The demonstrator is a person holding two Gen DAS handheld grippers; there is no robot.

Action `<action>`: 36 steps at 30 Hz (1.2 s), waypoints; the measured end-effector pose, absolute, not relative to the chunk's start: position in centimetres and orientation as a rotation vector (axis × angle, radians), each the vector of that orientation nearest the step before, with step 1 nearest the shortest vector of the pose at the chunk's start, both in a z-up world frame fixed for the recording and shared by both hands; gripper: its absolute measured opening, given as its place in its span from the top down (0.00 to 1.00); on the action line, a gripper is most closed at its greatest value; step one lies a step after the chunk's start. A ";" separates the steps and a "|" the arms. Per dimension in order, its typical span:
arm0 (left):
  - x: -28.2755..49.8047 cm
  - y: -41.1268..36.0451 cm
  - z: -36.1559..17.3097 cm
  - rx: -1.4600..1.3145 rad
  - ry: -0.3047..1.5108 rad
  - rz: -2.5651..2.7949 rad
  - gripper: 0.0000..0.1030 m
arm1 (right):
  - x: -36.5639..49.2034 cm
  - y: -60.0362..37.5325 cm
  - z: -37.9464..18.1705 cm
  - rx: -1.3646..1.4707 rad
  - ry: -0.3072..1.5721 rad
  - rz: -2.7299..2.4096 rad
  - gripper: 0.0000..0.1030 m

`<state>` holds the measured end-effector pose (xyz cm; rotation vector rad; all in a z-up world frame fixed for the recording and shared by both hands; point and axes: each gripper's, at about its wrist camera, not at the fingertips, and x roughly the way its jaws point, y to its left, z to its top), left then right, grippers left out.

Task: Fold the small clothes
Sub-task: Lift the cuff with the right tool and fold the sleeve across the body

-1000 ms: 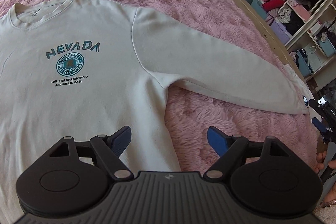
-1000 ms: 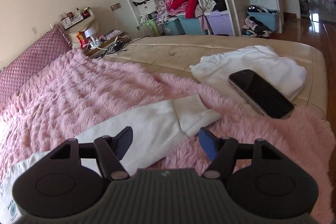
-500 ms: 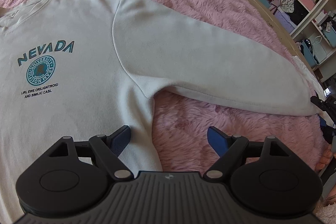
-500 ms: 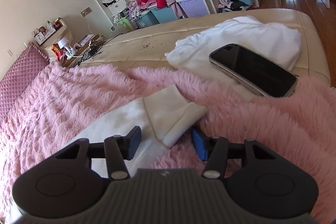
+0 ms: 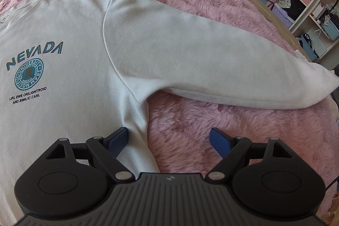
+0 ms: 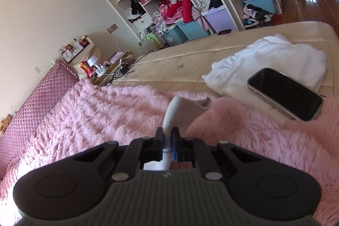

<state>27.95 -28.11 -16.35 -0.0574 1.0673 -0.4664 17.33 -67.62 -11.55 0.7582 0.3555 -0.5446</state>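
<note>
A pale sweatshirt (image 5: 70, 69) printed NEVADA lies flat on the pink fluffy blanket (image 5: 190, 124), its sleeve (image 5: 190, 60) stretched out to the right. My left gripper (image 5: 169, 139) is open, low over the sweatshirt's side edge below the armpit, its left finger on the fabric. My right gripper (image 6: 168, 137) is shut on the sleeve cuff (image 6: 184, 109), which stands up pinched between the jaws above the blanket (image 6: 95, 111).
A black phone (image 6: 286, 94) lies on a white folded garment (image 6: 264, 65) near the bed's bare beige edge (image 6: 190, 52). Shelves with clothes and bins (image 6: 190, 3) stand beyond. A pink headboard (image 6: 31, 111) is at the left.
My right gripper moved onto the sleeve cuff and shut on it, lifting it. My left gripper moved forward and lower toward the sweatshirt's side, still open.
</note>
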 end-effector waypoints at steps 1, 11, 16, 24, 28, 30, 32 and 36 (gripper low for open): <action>27.8 -27.9 -16.1 -0.062 1.042 -0.480 0.06 | 17.6 -66.9 -10.5 0.743 0.343 -0.521 0.98; 27.0 -18.2 -9.6 -0.177 0.926 -0.440 0.18 | 23.3 -55.3 -1.3 0.690 0.235 -0.220 0.98; 25.4 -10.4 -8.4 -0.234 0.897 -0.344 0.18 | 27.1 -45.6 1.2 0.672 0.241 -0.041 0.98; 23.9 2.7 -9.6 -0.385 0.879 -0.156 0.18 | 31.0 -27.3 -0.2 0.649 0.362 0.239 0.98; 22.6 7.9 -10.7 -0.412 0.837 -0.029 0.18 | 31.6 -18.4 -4.3 0.590 0.464 0.328 0.98; 22.3 10.3 -11.5 -0.462 0.836 0.000 0.18 | 31.7 -14.5 -7.3 0.550 0.530 0.356 0.98; 21.9 12.3 -12.3 -0.514 0.834 0.022 0.18 | 31.9 -11.9 -10.3 0.545 0.602 0.383 0.98; 21.4 15.1 -13.4 -0.596 0.803 0.041 0.18 | 31.3 -8.9 -15.3 0.508 0.725 0.390 0.97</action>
